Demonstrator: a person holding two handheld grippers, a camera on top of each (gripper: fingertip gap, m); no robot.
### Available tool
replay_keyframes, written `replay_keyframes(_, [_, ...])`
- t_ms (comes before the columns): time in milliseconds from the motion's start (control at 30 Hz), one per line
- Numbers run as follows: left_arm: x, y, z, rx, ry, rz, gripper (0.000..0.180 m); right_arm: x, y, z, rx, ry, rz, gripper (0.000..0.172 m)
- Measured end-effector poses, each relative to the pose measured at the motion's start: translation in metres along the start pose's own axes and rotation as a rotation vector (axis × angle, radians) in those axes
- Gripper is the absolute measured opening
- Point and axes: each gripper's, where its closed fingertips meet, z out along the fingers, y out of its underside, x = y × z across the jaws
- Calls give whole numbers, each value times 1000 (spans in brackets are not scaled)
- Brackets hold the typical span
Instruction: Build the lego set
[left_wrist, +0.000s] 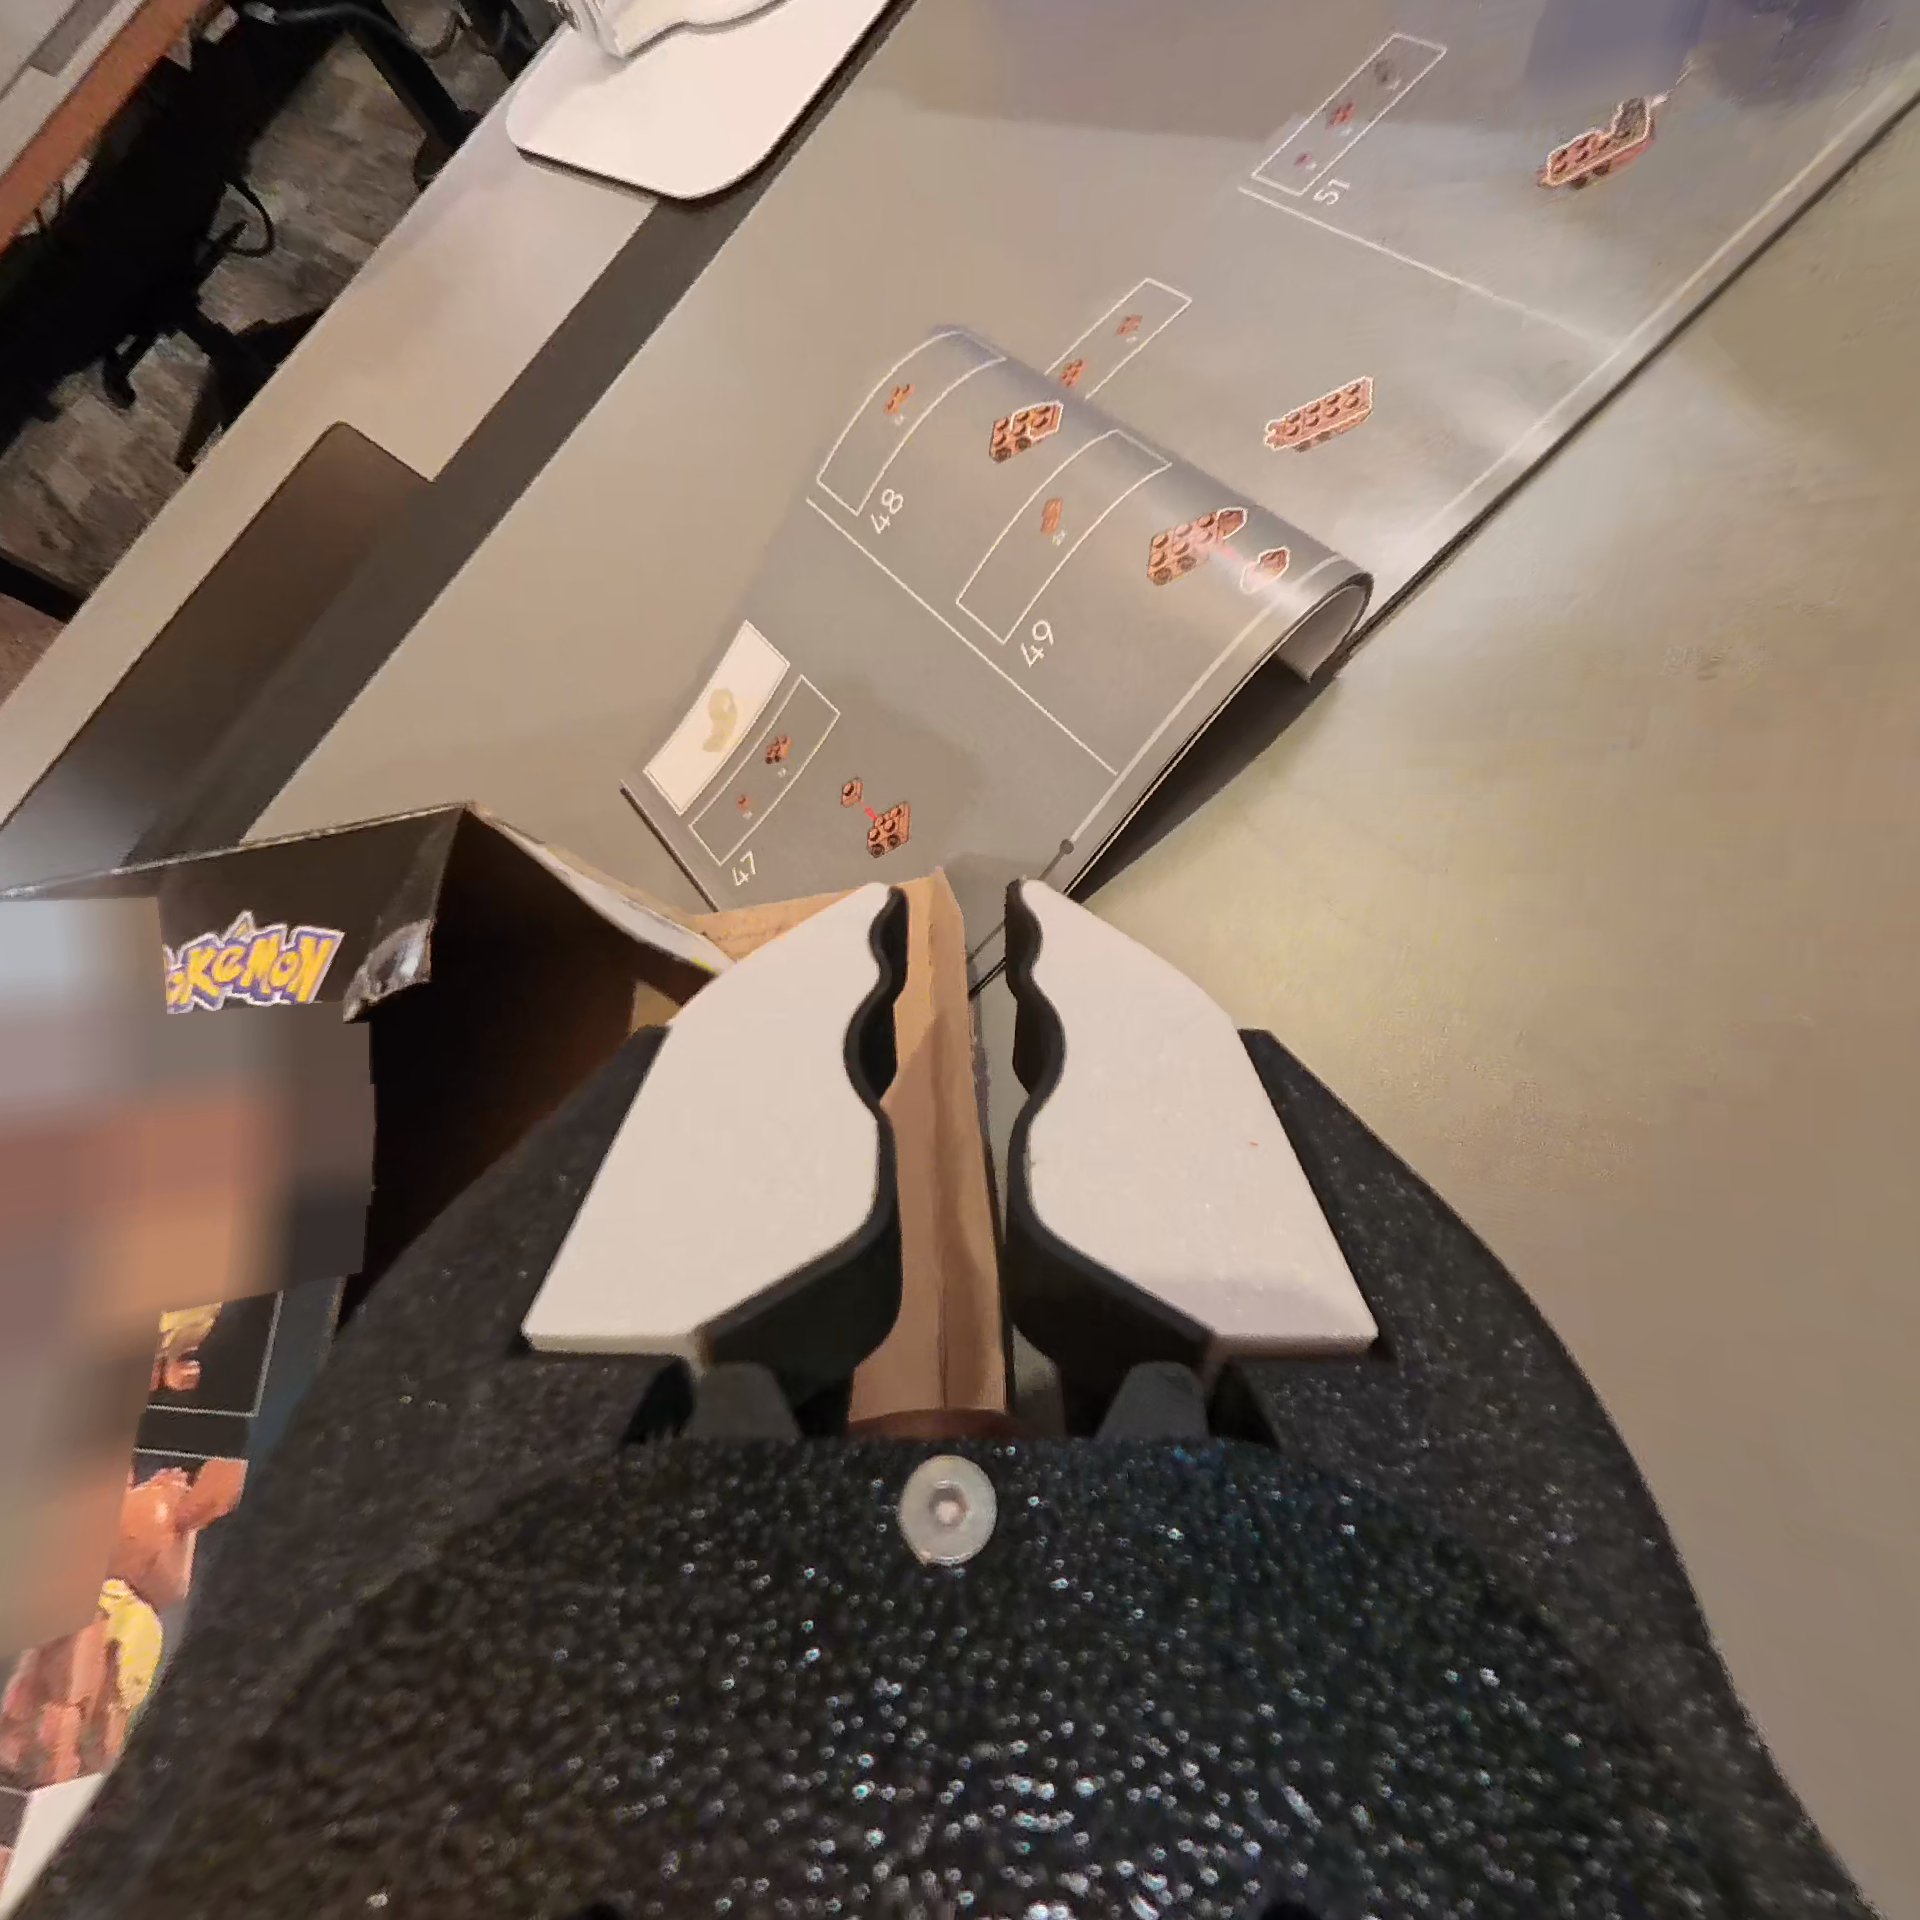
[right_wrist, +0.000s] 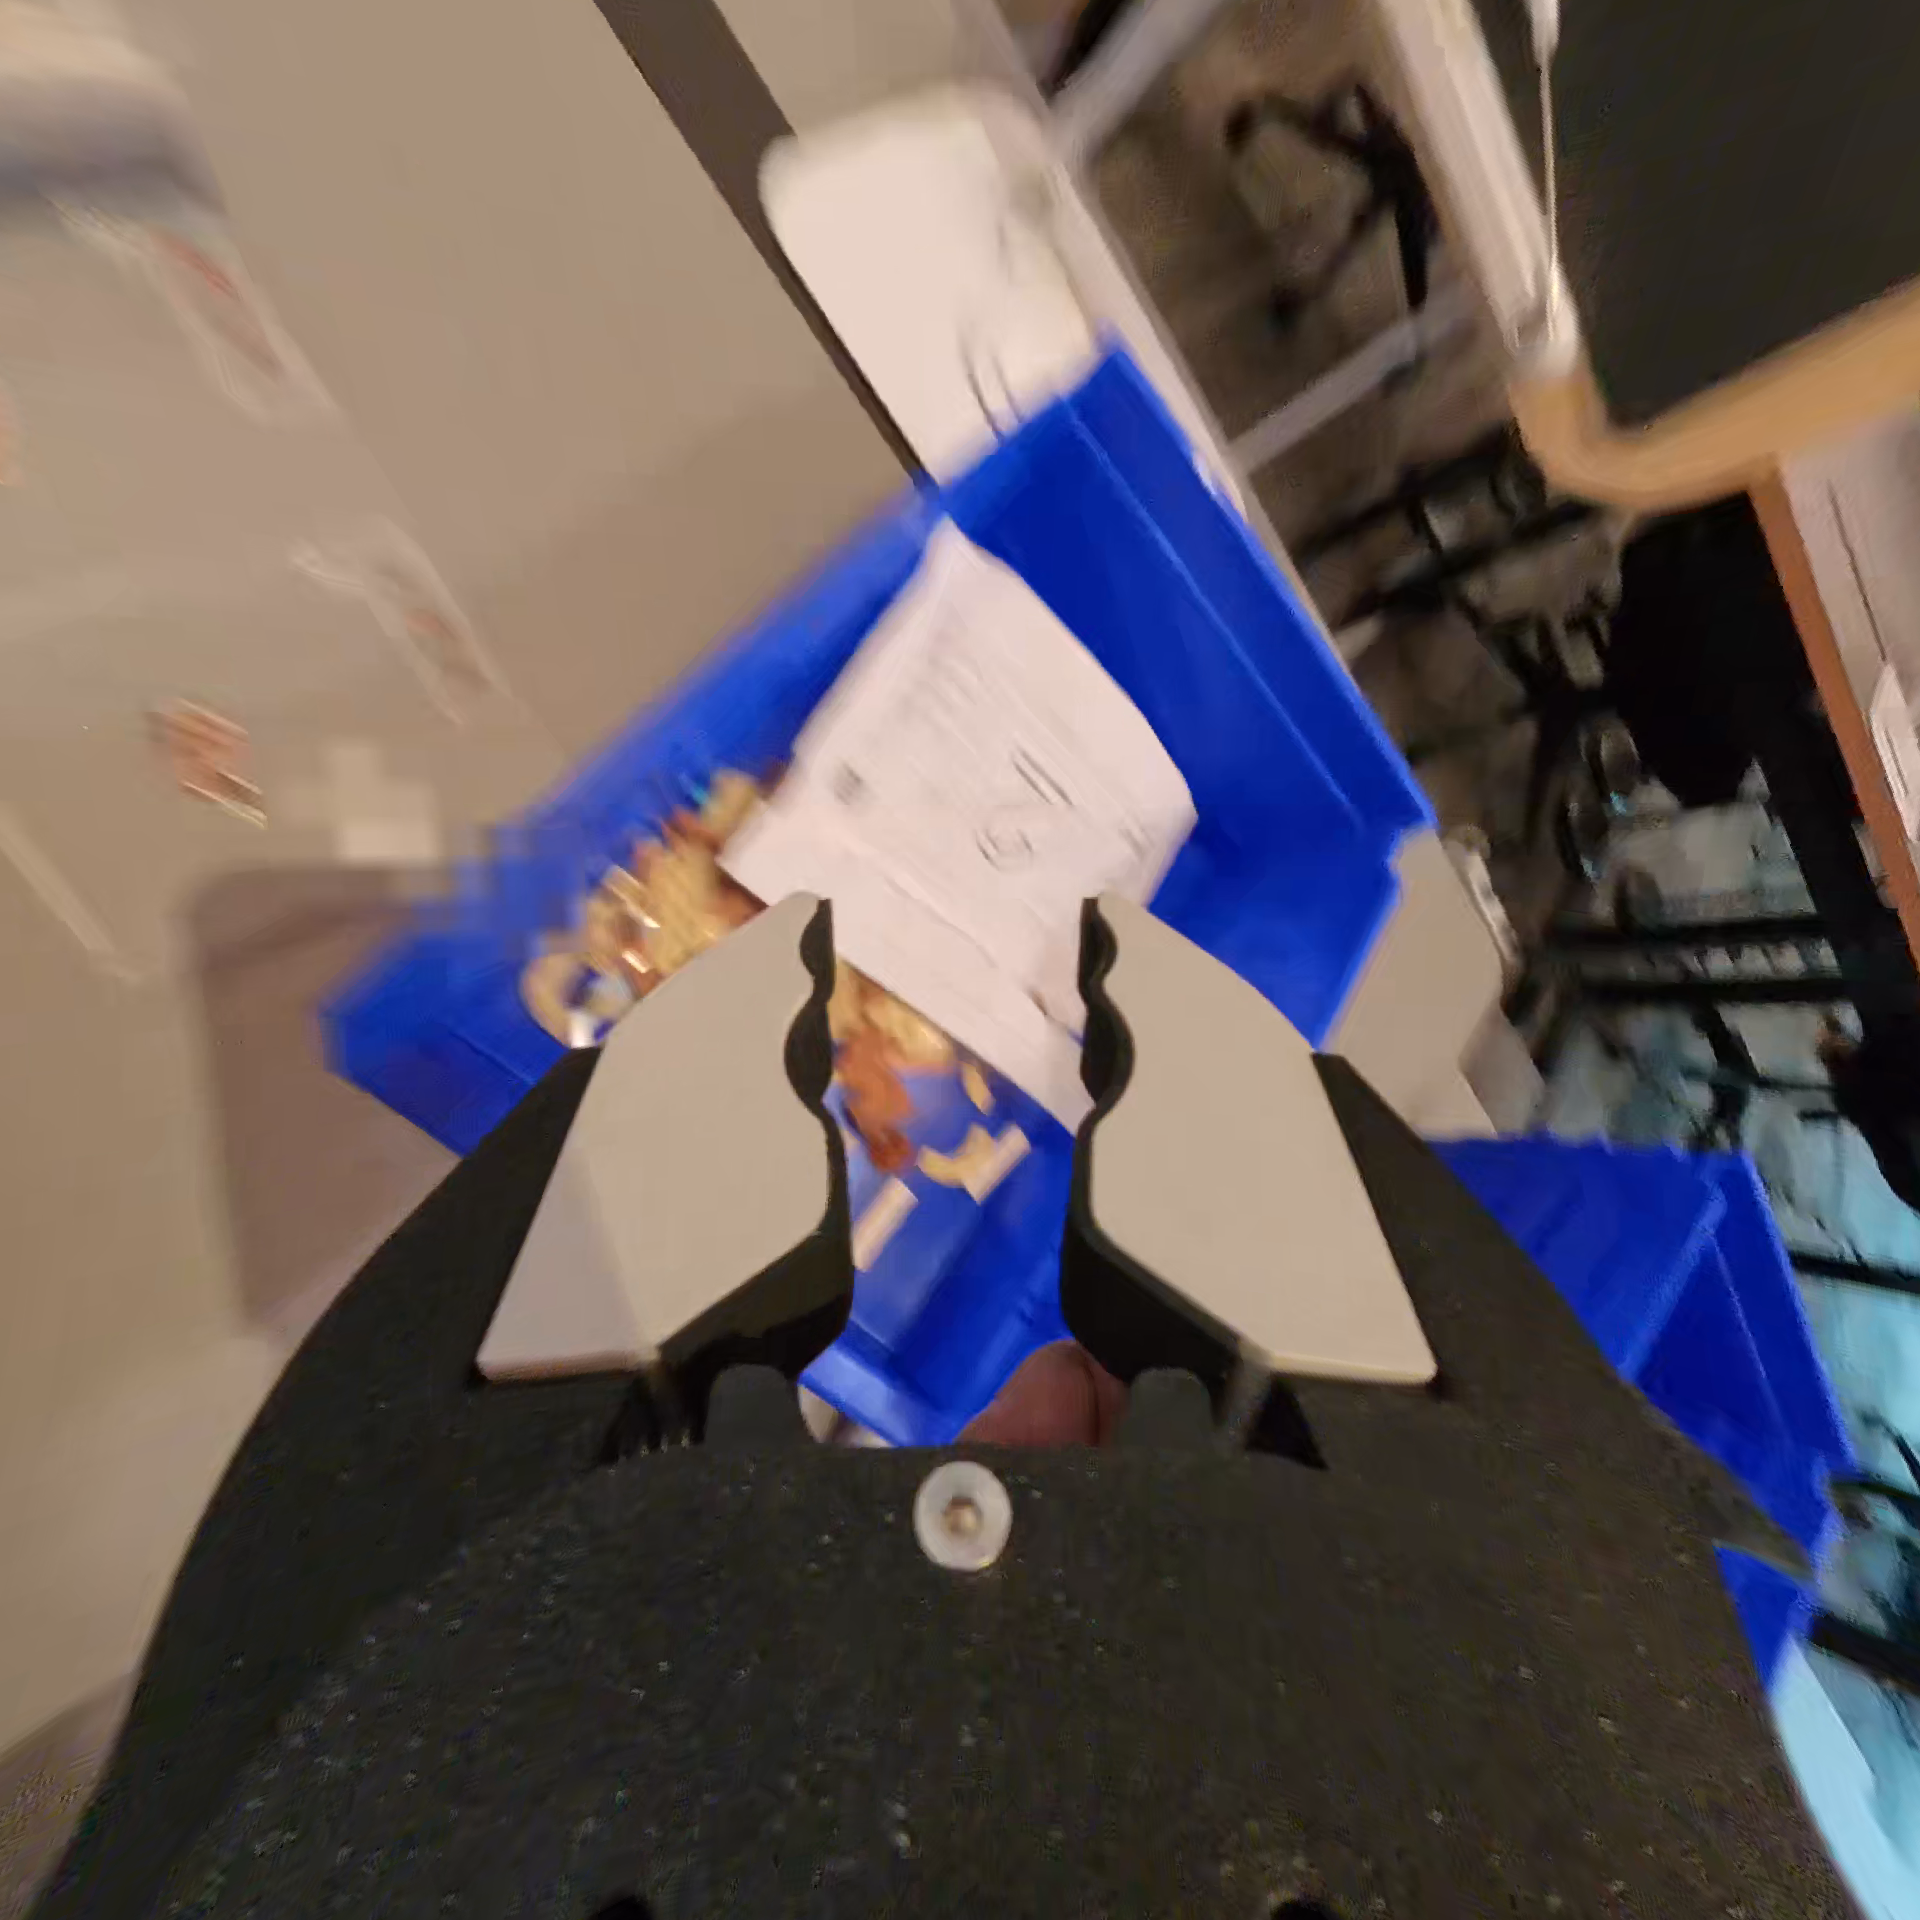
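Observation:
My left gripper (left_wrist: 956, 904) hovers over the open end of a black cardboard box (left_wrist: 312, 904). The box's brown flap (left_wrist: 940, 1143) stands between the fingers. It lies against the left pad, and a gap shows between it and the right pad, so the gripper is open. An open instruction booklet (left_wrist: 1039, 582) with grey pages and brick drawings lies just beyond. My right gripper (right_wrist: 956, 925) is open and empty, above a blue bin (right_wrist: 1195, 582) that holds a white printed sheet (right_wrist: 997, 769) and a colourful pack (right_wrist: 665, 914). The right wrist view is blurred.
The beige table (left_wrist: 1558, 935) stretches to the right of the booklet. A white pad (left_wrist: 686, 94) lies at the table's far edge. A second blue bin (right_wrist: 1662, 1299) stands at the right, near the table's edge, with chairs and floor beyond. One gripper's finger ends stand about 40 cm off the other's.

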Motion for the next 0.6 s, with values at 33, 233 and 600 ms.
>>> replay_keyframes(33, [1, -1, 1, 2, -1, 8, 17, 14, 22, 6, -59, 14, -3, 48])
replay_keyframes(233, [5, 2, 7, -14, 4, 38, 17, 23, 96, 48, -334, -9, -197, 57])
replay_keyframes(600, [7, 4, 9, -23, 12, 40, 17, 30, 127, 104, -549, 127, -458, 55])
